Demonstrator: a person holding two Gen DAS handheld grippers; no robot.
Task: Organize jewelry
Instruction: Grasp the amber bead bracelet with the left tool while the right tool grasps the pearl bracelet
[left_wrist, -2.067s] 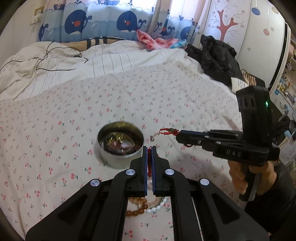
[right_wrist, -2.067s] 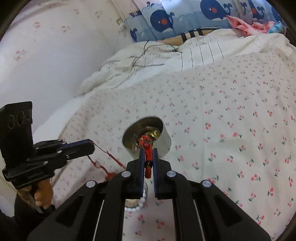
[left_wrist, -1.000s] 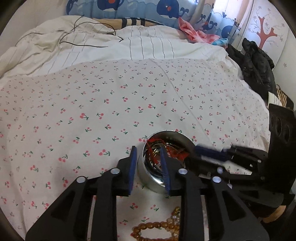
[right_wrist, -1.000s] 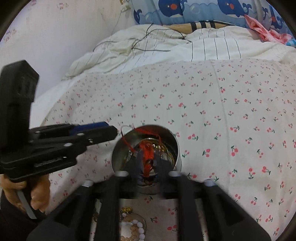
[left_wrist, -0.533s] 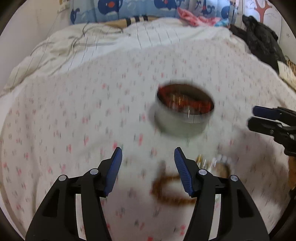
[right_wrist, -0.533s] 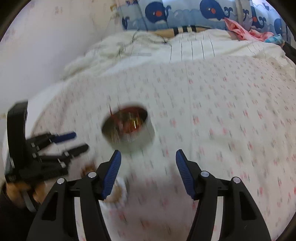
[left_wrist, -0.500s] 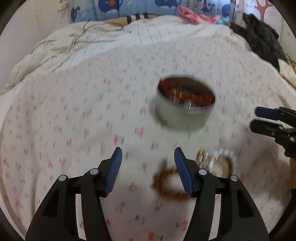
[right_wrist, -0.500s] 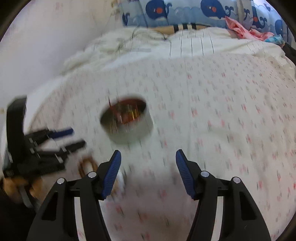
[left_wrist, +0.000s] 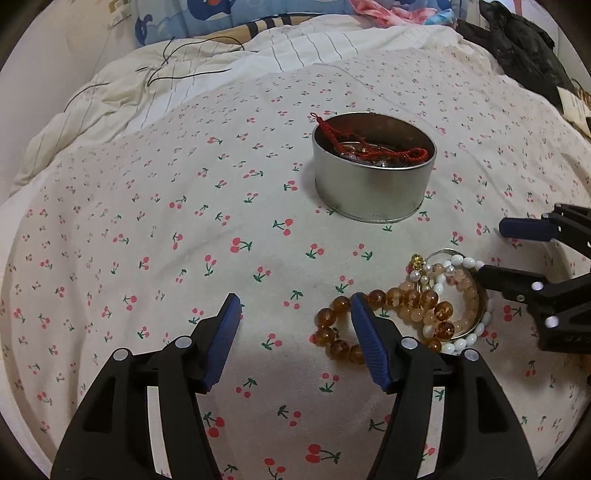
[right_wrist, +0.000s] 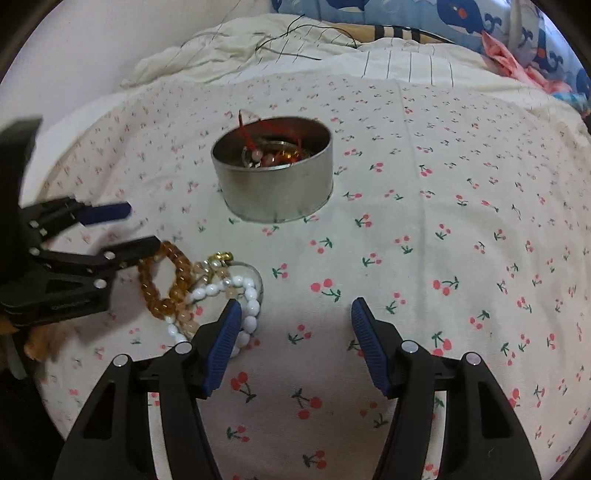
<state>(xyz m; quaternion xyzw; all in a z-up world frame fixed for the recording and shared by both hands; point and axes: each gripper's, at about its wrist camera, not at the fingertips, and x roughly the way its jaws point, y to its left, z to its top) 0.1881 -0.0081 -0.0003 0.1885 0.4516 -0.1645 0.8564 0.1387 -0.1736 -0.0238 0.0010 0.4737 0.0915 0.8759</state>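
A round metal tin (left_wrist: 373, 184) (right_wrist: 275, 184) stands on the cherry-print bedsheet, with a red cord bracelet (left_wrist: 369, 147) draped inside and one end over its rim. A pile of bracelets lies in front of it: amber beads (left_wrist: 332, 336) (right_wrist: 159, 291), pink beads (left_wrist: 458, 291) and white beads (right_wrist: 247, 302). My left gripper (left_wrist: 295, 321) is open and empty, just left of the pile. My right gripper (right_wrist: 295, 314) is open and empty, just right of the pile; it also shows in the left wrist view (left_wrist: 495, 251).
A rumpled white duvet (left_wrist: 110, 103) with a black cable (left_wrist: 184, 70) lies behind the sheet. Black clothing (left_wrist: 524, 40) is heaped at the far right. A whale-print curtain (right_wrist: 461, 18) hangs behind the bed.
Both grippers let go of the red cord bracelet, which now lies in the tin. Both opened and drew back toward the bracelet pile in front of the tin.
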